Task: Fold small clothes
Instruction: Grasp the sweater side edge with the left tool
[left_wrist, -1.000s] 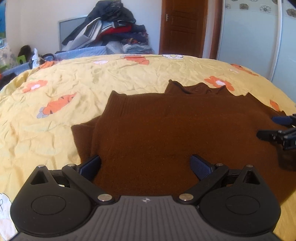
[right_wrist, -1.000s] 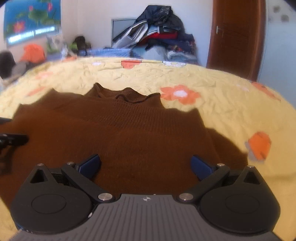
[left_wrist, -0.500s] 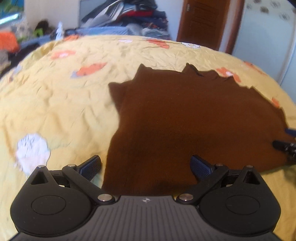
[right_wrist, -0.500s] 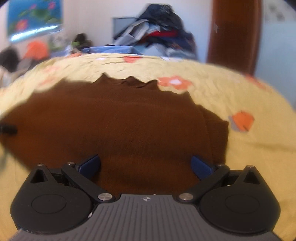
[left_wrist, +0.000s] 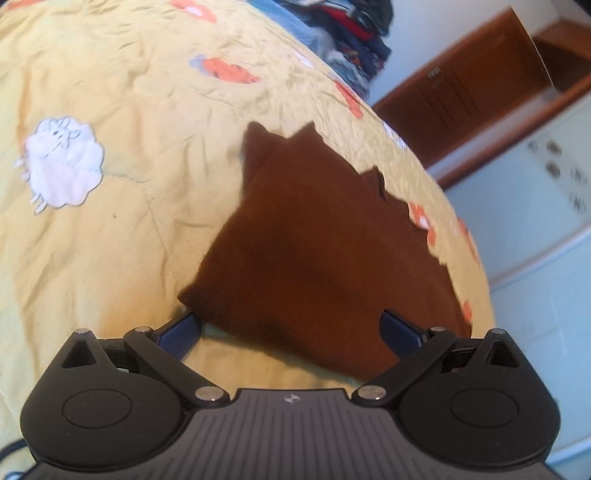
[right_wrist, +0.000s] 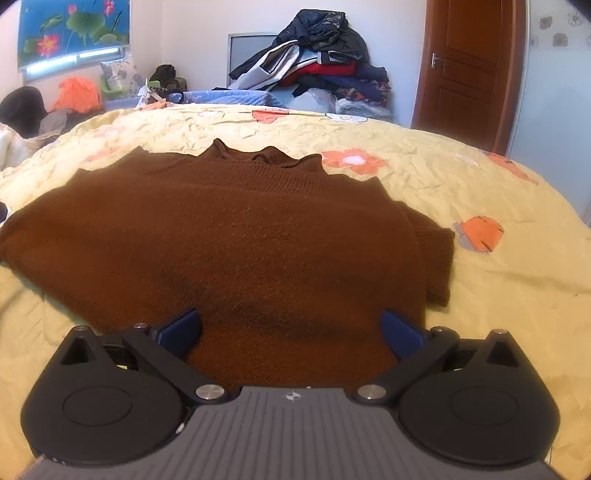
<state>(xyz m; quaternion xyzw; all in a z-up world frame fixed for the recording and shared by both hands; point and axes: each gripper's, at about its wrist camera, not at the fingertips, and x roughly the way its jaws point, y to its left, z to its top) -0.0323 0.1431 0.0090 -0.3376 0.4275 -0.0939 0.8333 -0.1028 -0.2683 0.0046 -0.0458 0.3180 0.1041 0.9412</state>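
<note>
A dark brown knitted sweater (right_wrist: 236, 236) lies flat on the yellow bedspread (right_wrist: 480, 192), collar away from me, with one sleeve folded in at its right side (right_wrist: 436, 258). My right gripper (right_wrist: 290, 328) is open, its blue pads spread over the sweater's near hem. In the tilted left wrist view the same sweater (left_wrist: 325, 251) shows, and my left gripper (left_wrist: 291, 328) is open at its near left corner, with the left pad (left_wrist: 181, 330) just off the fabric and the hem lying between the pads.
The yellow bedspread has orange flower prints (right_wrist: 352, 160) and a white sheep print (left_wrist: 62, 162). A heap of clothes (right_wrist: 314, 70) sits behind the bed. A brown door (right_wrist: 465, 70) and a white wardrobe (left_wrist: 535, 206) stand at the right.
My left gripper has swung left and rolled, ending at the sweater's near left corner. My right gripper has drawn back a little toward the near hem. The sweater has stayed flat.
</note>
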